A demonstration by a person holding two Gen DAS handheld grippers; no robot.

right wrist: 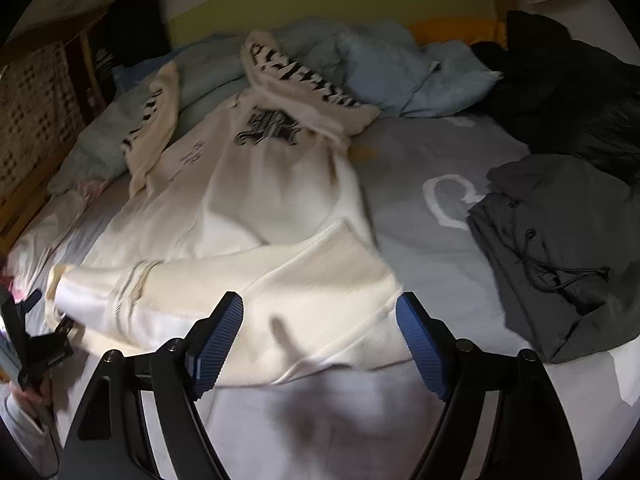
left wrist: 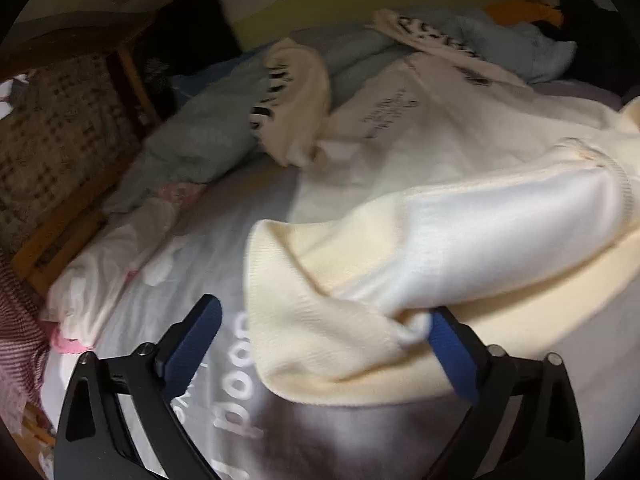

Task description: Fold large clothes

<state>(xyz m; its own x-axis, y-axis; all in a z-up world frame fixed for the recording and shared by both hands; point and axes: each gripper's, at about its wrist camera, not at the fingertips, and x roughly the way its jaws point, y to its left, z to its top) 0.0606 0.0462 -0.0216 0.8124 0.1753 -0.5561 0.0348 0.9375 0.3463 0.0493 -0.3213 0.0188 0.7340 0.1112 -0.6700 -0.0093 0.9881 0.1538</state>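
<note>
While the cream sweatshirt (right wrist: 248, 208) is lying spread across the grey bed sheet (right wrist: 420, 248), its front with the dark gothic print is facing up and its 2 sleeves with black lettering are trailing toward the head of the bed. Its lower part is bunching up close to both cameras, with the hem folding over on itself. In the left wrist view, the left gripper (left wrist: 326, 320) is standing with its blue pads wide apart; a fold of the cream sweatshirt (left wrist: 400, 264) is resting against the right-hand pad, while the other pad is hanging free over the sheet, so nothing is being pinched. White letters printed on the bed sheet (left wrist: 168, 304) are showing between the fingers. In the right wrist view, the right gripper (right wrist: 320, 316) is also holding its pads well apart, with the near edge of the sweatshirt lying between and beneath them, and neither pad is pressing on the cloth. At the far left of that view, the left gripper (right wrist: 30, 312) is showing at the sweatshirt's ribbed edge, held by a hand (right wrist: 28, 392) that is only partly visible. A dark grey garment (right wrist: 560, 256) with a drawstring is lying folded on the sheet to the right, apart from the sweatshirt. A crumpled light blue blanket (right wrist: 380, 68) is piling up near the headboard, beside a black garment (right wrist: 568, 92) at the upper right. Much of both views is blurring slightly
</note>
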